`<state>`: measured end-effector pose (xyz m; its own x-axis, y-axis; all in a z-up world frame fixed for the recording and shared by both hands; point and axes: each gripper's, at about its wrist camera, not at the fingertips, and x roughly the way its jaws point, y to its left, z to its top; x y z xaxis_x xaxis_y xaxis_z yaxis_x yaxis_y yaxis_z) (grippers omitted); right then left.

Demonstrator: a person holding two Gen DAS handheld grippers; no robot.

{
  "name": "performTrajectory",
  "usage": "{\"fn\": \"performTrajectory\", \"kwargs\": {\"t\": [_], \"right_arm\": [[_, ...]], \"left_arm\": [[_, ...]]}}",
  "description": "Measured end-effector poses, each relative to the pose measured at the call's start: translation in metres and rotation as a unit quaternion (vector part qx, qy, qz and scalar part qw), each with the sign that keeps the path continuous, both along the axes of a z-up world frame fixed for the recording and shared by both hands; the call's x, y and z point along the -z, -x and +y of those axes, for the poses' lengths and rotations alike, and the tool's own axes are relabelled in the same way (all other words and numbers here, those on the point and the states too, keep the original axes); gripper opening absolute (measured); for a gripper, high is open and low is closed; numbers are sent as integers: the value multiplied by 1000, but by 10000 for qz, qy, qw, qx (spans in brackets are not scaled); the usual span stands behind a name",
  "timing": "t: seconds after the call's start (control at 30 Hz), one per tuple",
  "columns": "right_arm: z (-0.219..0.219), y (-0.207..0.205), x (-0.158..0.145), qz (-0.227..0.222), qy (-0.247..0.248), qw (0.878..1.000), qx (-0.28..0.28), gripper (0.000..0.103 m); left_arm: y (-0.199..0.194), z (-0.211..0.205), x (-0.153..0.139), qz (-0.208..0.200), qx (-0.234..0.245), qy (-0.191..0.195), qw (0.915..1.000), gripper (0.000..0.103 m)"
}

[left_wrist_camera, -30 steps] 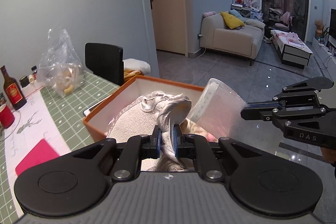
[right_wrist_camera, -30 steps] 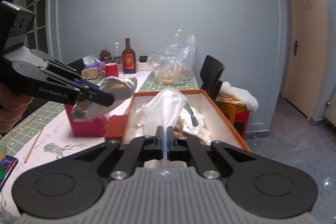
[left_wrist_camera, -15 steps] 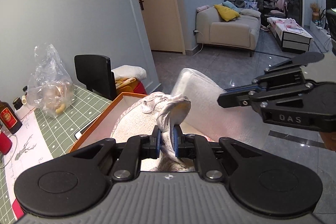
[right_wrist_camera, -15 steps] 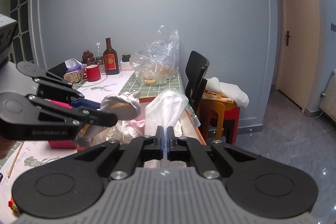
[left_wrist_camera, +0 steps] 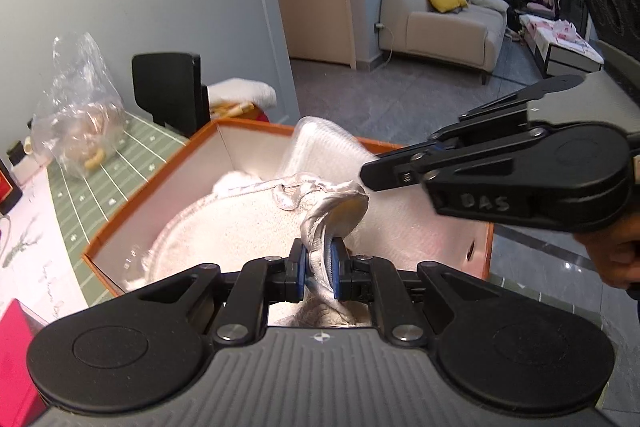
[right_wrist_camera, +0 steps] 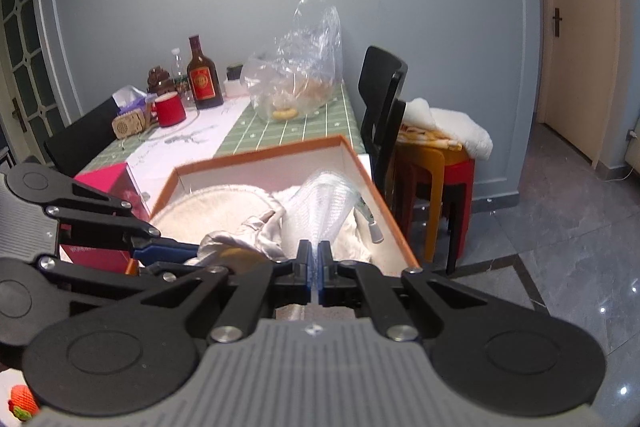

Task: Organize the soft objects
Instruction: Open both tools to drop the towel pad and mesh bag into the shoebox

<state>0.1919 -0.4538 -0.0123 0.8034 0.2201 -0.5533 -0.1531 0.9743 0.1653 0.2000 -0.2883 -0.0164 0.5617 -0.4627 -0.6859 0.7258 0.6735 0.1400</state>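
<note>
An orange box [left_wrist_camera: 160,167] with white walls sits at the table edge; it also shows in the right wrist view [right_wrist_camera: 256,157]. A white fluffy round pad [left_wrist_camera: 240,227] lies inside it. My left gripper [left_wrist_camera: 320,267] is shut on a silvery-grey soft cloth [left_wrist_camera: 320,203] over the box. My right gripper [right_wrist_camera: 315,265] is shut on a clear bubble-wrap sheet [right_wrist_camera: 320,203] that stands up in the box's right side; the sheet also shows in the left wrist view [left_wrist_camera: 316,143]. The right gripper [left_wrist_camera: 372,181] sits just right of the cloth.
A clear plastic bag with food [right_wrist_camera: 296,83], a dark bottle [right_wrist_camera: 204,75], a red mug [right_wrist_camera: 170,109] and a pink box [right_wrist_camera: 108,183] stand on the green checked table [right_wrist_camera: 288,131]. A black chair [right_wrist_camera: 382,107] and stacked stools with towels [right_wrist_camera: 440,139] stand beside it.
Both grippers have come down and in over the box. The bubble wrap and the cloth now sit low inside it, close together.
</note>
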Motion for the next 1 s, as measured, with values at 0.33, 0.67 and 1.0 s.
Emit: {"fn": "performTrajectory", "kwargs": {"t": [0.33,0.67,1.0], "right_arm": [[3,-8,21,264,233,9994,34,0],[-3,-14,38,580,676,9958,217,2],[13,-2,45,860,1161,9894,-110,22]], "left_arm": [[1,-9,26,254,81,-409,9988,14],[-5,-12,38,585,110,-667,9960,22],[-7,-2,41,972,-60,-706,9927,22]]}}
